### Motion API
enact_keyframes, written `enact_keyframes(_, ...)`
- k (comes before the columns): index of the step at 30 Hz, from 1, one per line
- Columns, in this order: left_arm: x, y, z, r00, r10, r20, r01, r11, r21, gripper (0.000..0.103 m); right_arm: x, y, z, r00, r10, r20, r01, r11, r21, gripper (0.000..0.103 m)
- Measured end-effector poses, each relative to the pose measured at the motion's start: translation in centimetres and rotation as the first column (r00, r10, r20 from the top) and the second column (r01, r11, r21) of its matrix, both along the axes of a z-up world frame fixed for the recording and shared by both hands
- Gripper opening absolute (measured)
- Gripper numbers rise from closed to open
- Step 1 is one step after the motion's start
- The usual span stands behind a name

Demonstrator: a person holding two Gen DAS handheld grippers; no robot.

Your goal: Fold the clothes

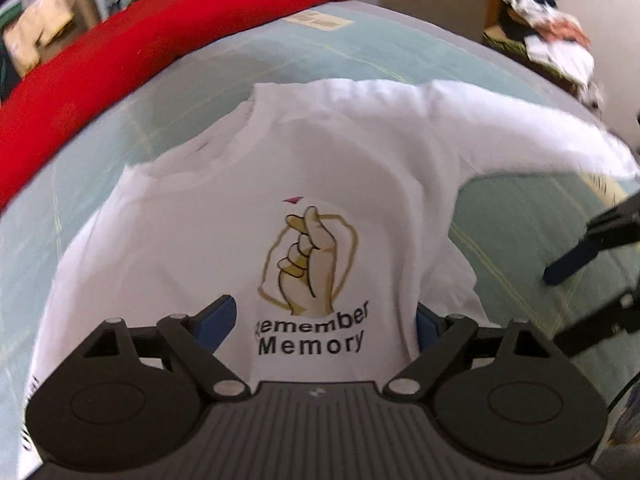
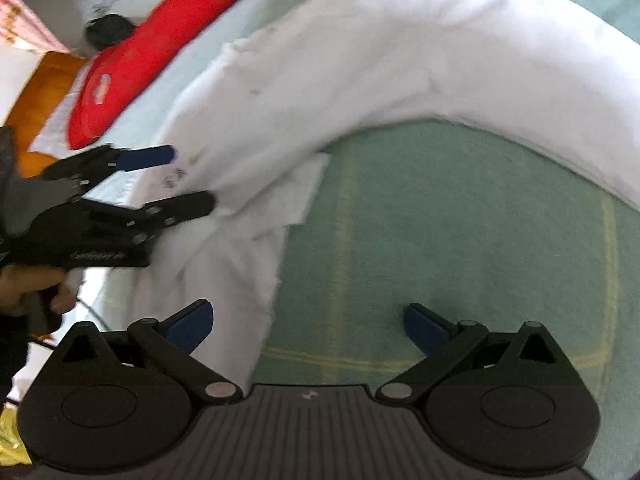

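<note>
A white T-shirt [image 1: 320, 152] with a hand print and the words "Remember Memory" lies face up on a pale green checked sheet [image 1: 520, 220]. My left gripper [image 1: 322, 318] hovers over the shirt's lower front with its jaws wide apart, the print showing between them and nothing pinched. In the right wrist view the same shirt [image 2: 360, 60] lies rumpled, one sleeve stretched to the right. My right gripper [image 2: 308, 322] stands open above bare sheet [image 2: 440, 220] beside the shirt's edge. Each view shows the other gripper: the right gripper [image 1: 560, 308] and the left gripper [image 2: 190, 178].
A red garment [image 1: 120, 56] lies along the far left edge of the sheet, and appears as the red garment [image 2: 132, 68] in the right wrist view. A heap of patterned clothes [image 1: 540, 20] sits at the back right. A hand [image 2: 28, 284] holds the left gripper's handle.
</note>
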State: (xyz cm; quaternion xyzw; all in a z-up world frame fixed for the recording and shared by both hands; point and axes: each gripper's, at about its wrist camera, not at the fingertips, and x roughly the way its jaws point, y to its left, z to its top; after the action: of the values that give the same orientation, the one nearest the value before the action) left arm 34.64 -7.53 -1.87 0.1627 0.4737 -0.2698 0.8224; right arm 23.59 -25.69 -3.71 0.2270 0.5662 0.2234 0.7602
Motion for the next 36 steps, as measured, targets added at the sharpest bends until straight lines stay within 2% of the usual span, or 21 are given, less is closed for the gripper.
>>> enact_keyframes(4, 1.6, 2.1, 0.4, 0.987, 0.095, -0.131, -0.117, 0.978, -0.174, 0.086, 1.2, 1.0, 0.2, 0.998, 0.049, 0.036, -0.051, 0.997, 0.053, 0.103)
enact_keyframes(7, 1.9, 3.2, 1.1, 0.979, 0.114, -0.168, -0.157, 0.950, -0.269, 0.086, 2.8, 1.4, -0.6, 0.998, 0.044, 0.049, -0.049, 0.995, 0.085, 0.092)
enact_keyframes(13, 1.5, 5.1, 2.3, 0.973, 0.193, -0.129, -0.223, 0.932, -0.285, 0.086, 6.0, 1.3, -2.2, 0.999, 0.006, 0.044, -0.012, 0.989, 0.145, 0.070)
enact_keyframes(16, 1.4, 6.4, 2.6, 0.961, 0.241, -0.135, -0.272, 0.909, -0.317, 0.086, 7.1, 1.3, -2.9, 0.999, -0.016, 0.043, 0.009, 0.986, 0.168, 0.061)
enact_keyframes(17, 1.4, 6.7, 2.5, 0.956, 0.257, -0.139, -0.289, 0.904, -0.317, 0.086, 7.5, 1.4, -3.2, 0.999, -0.021, 0.043, 0.014, 0.985, 0.170, 0.056)
enact_keyframes(19, 1.5, 7.2, 2.3, 0.950, 0.275, -0.146, -0.308, 0.901, -0.306, 0.086, 7.6, 1.4, -3.3, 0.999, -0.025, 0.037, 0.019, 0.988, 0.150, 0.039)
enact_keyframes(20, 1.4, 7.5, 2.4, 0.949, 0.282, -0.144, -0.313, 0.899, -0.306, 0.086, 7.5, 1.2, -3.3, 0.999, -0.031, 0.027, 0.027, 0.991, 0.128, 0.017)
enact_keyframes(21, 1.3, 7.9, 2.4, 0.947, 0.289, -0.142, -0.320, 0.897, -0.306, 0.086, 7.1, 0.7, -3.2, 0.999, -0.039, 0.012, 0.038, 0.992, 0.124, 0.013)
enact_keyframes(25, 1.0, 9.0, 2.0, 0.933, 0.325, -0.153, -0.358, 0.884, -0.300, 0.086, 5.2, -0.3, -3.3, 0.997, -0.074, -0.039, 0.079, 0.985, 0.157, 0.007)
enact_keyframes(28, 0.8, 9.4, 1.5, 0.927, 0.339, -0.160, -0.372, 0.887, -0.274, 0.086, 4.6, 0.5, -2.7, 0.998, -0.058, -0.036, 0.062, 0.988, 0.140, 0.006)
enact_keyframes(34, -0.3, 10.2, 0.7, 0.921, 0.352, -0.166, -0.382, 0.898, -0.217, 0.086, 2.9, 1.2, -0.1, 1.000, -0.012, -0.001, 0.012, 0.999, 0.041, 0.016)
enact_keyframes(36, -0.6, 10.8, 0.3, 0.911, 0.373, -0.175, -0.404, 0.893, -0.196, 0.086, 2.1, 1.5, 1.0, 1.000, 0.005, 0.005, -0.005, 1.000, 0.026, 0.026)
